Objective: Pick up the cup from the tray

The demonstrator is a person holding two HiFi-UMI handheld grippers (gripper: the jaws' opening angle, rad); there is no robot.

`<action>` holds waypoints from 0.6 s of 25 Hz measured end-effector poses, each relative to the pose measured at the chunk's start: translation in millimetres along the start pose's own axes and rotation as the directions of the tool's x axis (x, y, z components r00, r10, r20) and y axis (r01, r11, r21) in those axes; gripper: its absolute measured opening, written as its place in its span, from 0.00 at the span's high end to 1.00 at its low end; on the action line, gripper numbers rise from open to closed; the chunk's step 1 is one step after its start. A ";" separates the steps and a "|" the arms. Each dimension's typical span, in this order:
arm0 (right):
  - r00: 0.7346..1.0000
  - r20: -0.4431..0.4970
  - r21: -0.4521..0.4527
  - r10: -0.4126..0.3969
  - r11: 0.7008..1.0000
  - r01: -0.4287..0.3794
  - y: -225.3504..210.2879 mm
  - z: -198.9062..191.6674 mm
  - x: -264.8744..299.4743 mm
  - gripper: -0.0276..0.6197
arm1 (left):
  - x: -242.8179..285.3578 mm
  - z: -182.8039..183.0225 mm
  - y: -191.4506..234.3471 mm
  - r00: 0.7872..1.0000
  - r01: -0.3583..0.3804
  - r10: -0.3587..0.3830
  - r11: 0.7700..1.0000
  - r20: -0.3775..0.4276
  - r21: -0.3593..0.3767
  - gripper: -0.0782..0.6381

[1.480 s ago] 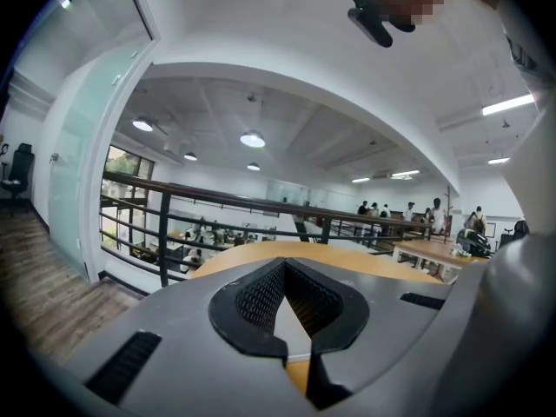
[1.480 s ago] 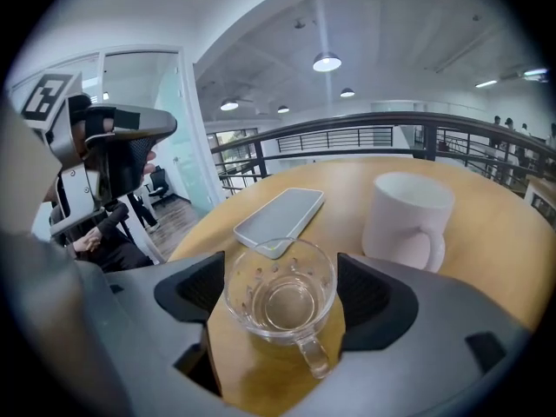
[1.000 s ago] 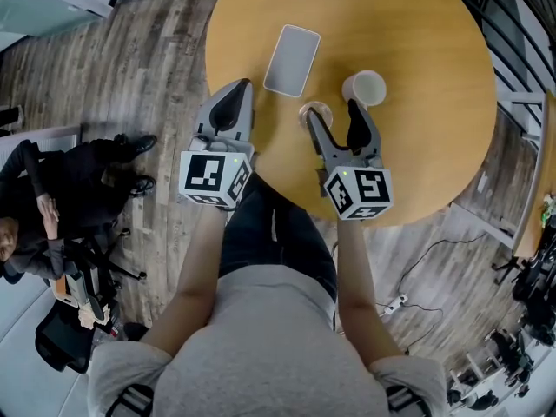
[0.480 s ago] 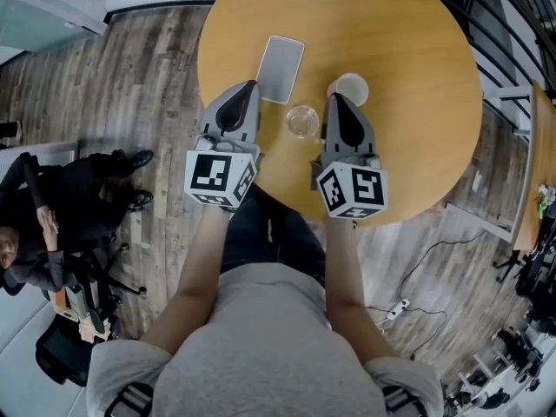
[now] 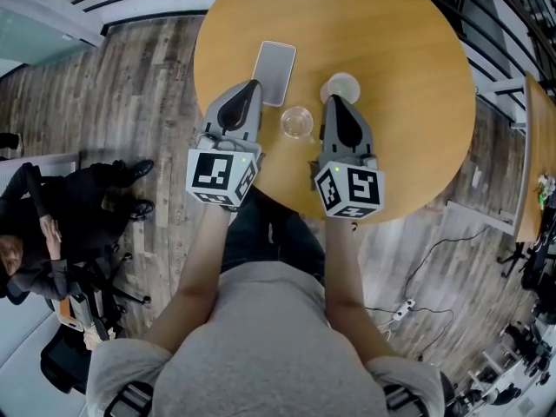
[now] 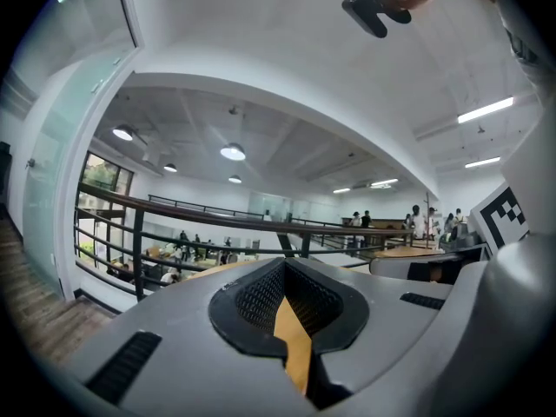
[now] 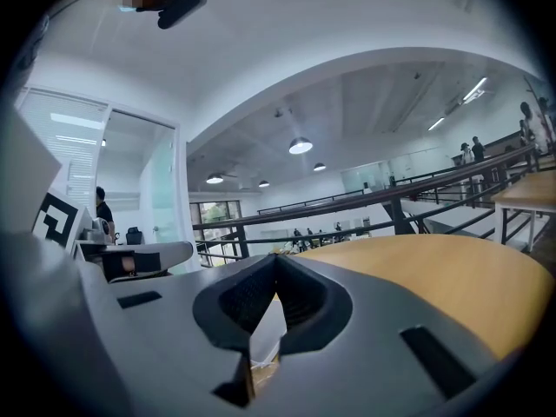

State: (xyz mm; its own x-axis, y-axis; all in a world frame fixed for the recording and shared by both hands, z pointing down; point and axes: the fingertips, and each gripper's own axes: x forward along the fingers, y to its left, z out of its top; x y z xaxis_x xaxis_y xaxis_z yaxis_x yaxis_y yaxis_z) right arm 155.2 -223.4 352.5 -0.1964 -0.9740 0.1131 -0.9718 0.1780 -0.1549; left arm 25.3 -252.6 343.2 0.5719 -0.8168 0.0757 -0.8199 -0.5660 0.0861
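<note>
Scene contents, left to right.

- Seated person in dark clothes (image 5: 61, 220): on the plank floor, well left of the table.
- Round tan wooden table (image 5: 408, 68): bears every item below.
- Flat pale grey rectangular tray (image 5: 274, 72): lies on the table's left half, just beyond the left gripper's tip.
- Left gripper (image 5: 249, 86): grey and black, held above the table's near-left edge and pointing level. Its jaws are together with nothing between them.
- Small clear glass cup (image 5: 296, 122): upright on the bare table top, off the tray and to its near right, between the two grippers.
- Right gripper (image 5: 334, 101): beside the glass cup. Its jaws are together and grip nothing.
- White round cup (image 5: 343, 85): upright on the table, just past the right gripper's tip, right of the tray.
</note>
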 end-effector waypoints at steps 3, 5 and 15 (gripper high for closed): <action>1.000 0.006 -0.011 -0.009 1.000 0.009 -0.6 2.6 -3.0 0.95 | 0.1 3.4 -1.6 1.000 0.007 -0.007 1.000 0.003 0.007 0.88; 1.000 0.005 -0.024 -0.015 1.000 0.015 -0.9 3.5 -5.2 0.95 | 0.5 5.7 -2.5 1.000 0.010 -0.010 1.000 0.005 0.009 0.88; 1.000 0.000 -0.044 -0.029 0.999 0.029 -3.7 6.4 -7.8 0.95 | 5.3 13.5 -6.3 0.999 0.029 -0.029 1.000 0.018 0.011 0.88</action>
State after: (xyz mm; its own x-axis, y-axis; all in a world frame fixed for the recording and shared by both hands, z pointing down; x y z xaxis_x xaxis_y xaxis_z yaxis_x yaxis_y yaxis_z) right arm 161.1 -217.3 346.0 -0.1679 -0.9788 0.1176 -0.9819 0.1555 -0.1080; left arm 33.1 -254.9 329.6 0.5950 -0.8018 0.0556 -0.8032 -0.5906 0.0777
